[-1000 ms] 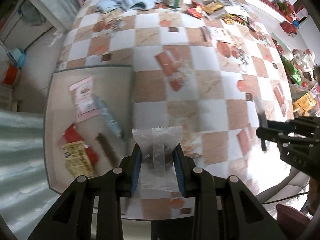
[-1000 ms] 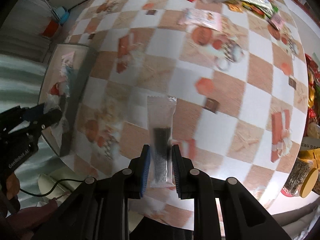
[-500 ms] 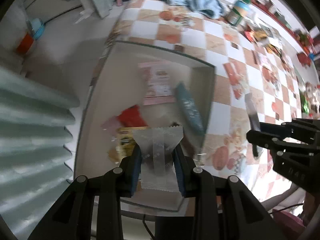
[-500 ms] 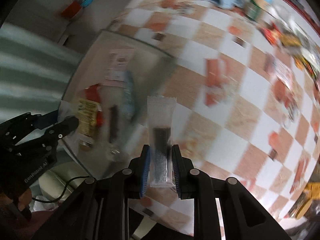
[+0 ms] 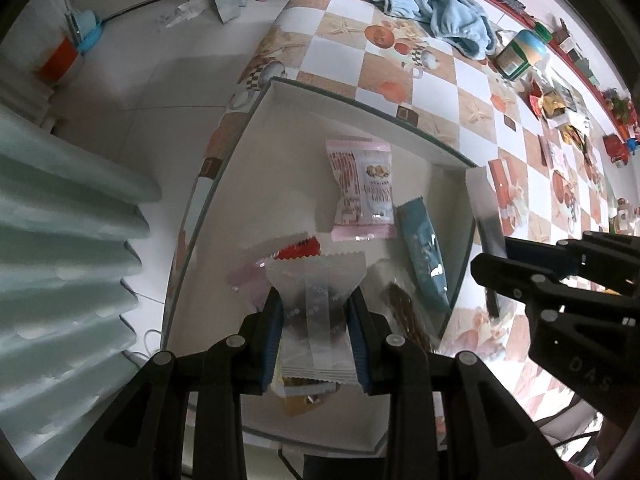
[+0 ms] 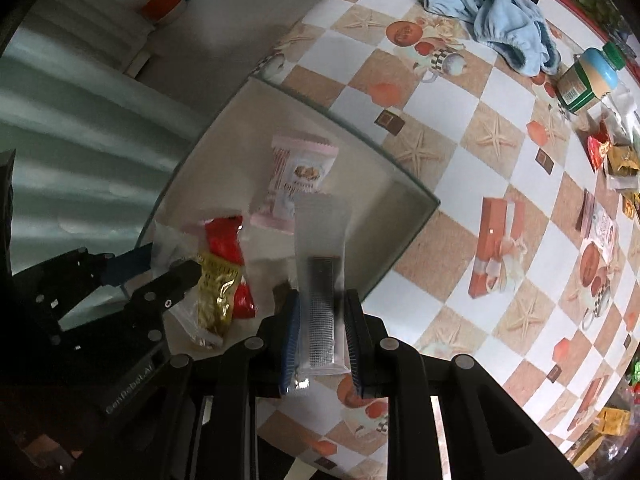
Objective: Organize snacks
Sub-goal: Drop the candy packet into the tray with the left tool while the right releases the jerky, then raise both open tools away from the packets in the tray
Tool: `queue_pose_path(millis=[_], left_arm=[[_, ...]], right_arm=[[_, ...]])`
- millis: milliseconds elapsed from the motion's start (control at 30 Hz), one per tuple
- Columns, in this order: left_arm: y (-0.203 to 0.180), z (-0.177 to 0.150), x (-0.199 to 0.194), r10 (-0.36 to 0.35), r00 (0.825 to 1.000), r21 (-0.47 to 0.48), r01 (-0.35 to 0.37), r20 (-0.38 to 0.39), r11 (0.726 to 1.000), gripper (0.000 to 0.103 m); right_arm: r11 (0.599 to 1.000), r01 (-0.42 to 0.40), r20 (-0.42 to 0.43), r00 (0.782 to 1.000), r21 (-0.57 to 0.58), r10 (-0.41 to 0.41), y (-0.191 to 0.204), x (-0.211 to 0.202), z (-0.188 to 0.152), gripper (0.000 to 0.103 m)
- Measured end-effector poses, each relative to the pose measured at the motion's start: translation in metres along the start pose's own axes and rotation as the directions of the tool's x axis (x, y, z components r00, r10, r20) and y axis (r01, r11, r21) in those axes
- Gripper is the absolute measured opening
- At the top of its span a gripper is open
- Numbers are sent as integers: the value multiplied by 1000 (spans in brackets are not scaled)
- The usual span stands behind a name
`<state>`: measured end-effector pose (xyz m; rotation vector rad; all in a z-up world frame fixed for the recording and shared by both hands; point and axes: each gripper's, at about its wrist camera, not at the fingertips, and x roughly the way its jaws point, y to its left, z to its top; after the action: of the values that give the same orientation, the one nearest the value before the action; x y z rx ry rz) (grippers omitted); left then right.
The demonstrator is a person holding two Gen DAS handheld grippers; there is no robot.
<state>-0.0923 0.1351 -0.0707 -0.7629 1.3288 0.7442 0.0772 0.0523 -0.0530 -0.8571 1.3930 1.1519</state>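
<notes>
My left gripper [image 5: 316, 334] is shut on a clear snack packet [image 5: 316, 300] with a dark filling, held over the white box [image 5: 360, 116] at the table's corner. My right gripper [image 6: 322, 334] is shut on a long clear packet with a dark bar [image 6: 322, 276], above the box's near right side. Inside the box [image 6: 256, 92] lie a pink packet [image 5: 360, 192], a blue packet [image 5: 424, 252], a red packet [image 6: 224, 240] and a gold packet [image 6: 216, 292]. The right gripper [image 5: 560, 276] shows at the right edge of the left wrist view; the left gripper [image 6: 120, 292] shows at the left of the right wrist view.
The checkered tablecloth [image 6: 460, 200] runs off to the right. A blue towel [image 6: 504, 28] and a green-lidded jar [image 6: 588, 76] lie at the far side, with several loose snacks [image 6: 612, 156] beyond. The floor and a corrugated panel [image 5: 60, 240] are left of the box.
Both grippers have swept from over the bare tablecloth to above the white box, each still holding its packet. The views have rolled a little.
</notes>
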Motion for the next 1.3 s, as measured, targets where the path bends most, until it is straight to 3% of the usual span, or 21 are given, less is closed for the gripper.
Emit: queue_pose_path(millis=[400,533,567,600,633,667,700,733,767,1000,1067,1100,1133,1300], left_arm=[[3,15,31,-12,997,5,12,-74,1000,34],[2,13,30,-23,998,15,24,-67,1000,36],[2,12,29,-21,998,19,22,-61,1000,45],[2,11,27,-13,999,22,14,-49,1000,62],[2,10,24,-8,999,24,9,-33,1000,69],[1,9,20,-4,1000,26,4,-14,1000,78],[-2,8,17,5,1000,35,-5,0,999,80],[-3,8,15,4,1000,41,-4,5,999,80],[-3,8,14,0,1000,46,0,5,999,80],[0,1,13,-22,998,34,24,-61,999,85],[1,-3,10,-26,998,41,28,-56,999,86],[1,-6,7,-20,998,47,22,-52,999,89],[1,-8,6,-14,999,50,16,-49,999,100],[1,-18,4,-27,998,51,30,-64,998,103]], right_arm=[[1000,19,-41,999,-18,-19,9,23,26,23],[999,29,-53,998,-13,-30,9,25,28,24],[1000,28,-57,998,-10,-29,9,26,28,24],[1000,30,-63,998,-6,-31,8,27,30,24],[999,33,-65,997,-5,-33,8,27,29,25],[999,35,-62,997,-3,-35,8,26,29,30],[999,35,-55,998,1,-34,6,24,27,49],[999,33,-47,998,3,-33,5,20,25,76],[999,33,-35,999,3,-33,5,17,24,84],[1000,25,-34,999,-5,-25,11,8,15,85],[1000,31,-36,999,5,-31,12,6,10,103],[999,39,-40,998,11,-38,11,5,5,103],[999,44,-41,998,20,-43,10,4,2,103],[996,61,-49,997,70,-58,-2,0,-13,103]])
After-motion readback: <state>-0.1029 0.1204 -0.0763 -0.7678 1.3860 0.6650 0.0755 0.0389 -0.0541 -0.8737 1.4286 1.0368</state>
